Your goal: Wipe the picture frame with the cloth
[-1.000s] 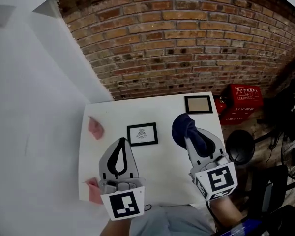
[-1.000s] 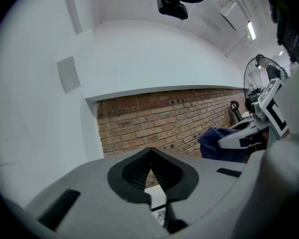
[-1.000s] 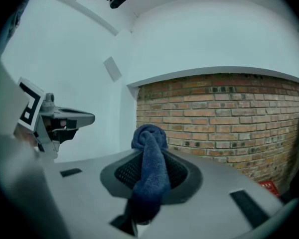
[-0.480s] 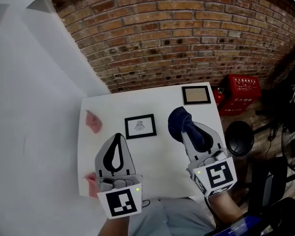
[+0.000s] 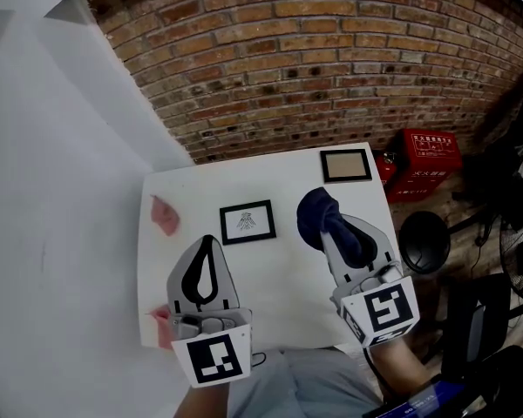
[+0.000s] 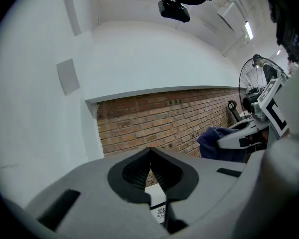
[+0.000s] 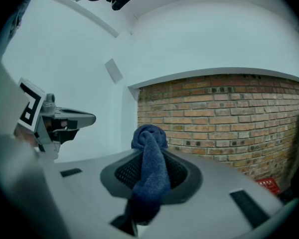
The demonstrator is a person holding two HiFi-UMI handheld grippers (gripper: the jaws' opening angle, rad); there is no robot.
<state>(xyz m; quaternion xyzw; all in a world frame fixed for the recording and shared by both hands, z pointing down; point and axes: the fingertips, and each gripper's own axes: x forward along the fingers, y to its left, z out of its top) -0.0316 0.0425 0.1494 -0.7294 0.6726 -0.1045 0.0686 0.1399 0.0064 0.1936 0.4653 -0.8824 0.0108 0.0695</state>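
Note:
A black picture frame (image 5: 247,222) with a small drawing lies flat in the middle of the white table (image 5: 288,277). My left gripper (image 5: 207,242) hovers just short of it, shut with nothing between its jaws. Through the slit below the closed tips of the left gripper (image 6: 150,151), a corner of the frame (image 6: 161,212) shows. My right gripper (image 5: 328,223) is to the frame's right, above the table, shut on a dark blue cloth (image 5: 316,215). The cloth (image 7: 150,166) bulges out past the tips of the right gripper (image 7: 149,139) and hangs down between the jaws.
A second frame (image 5: 346,165) with a brown inside lies at the table's far right corner. Two pink cloths (image 5: 164,215) (image 5: 161,326) lie along the left edge. A brick wall (image 5: 314,68) stands behind the table. On the floor to the right are a red box (image 5: 431,168) and a black round object (image 5: 425,246).
Almost nothing: the head view has shifted slightly. Both grippers hold about the same places over the table, and the right one still holds the cloth.

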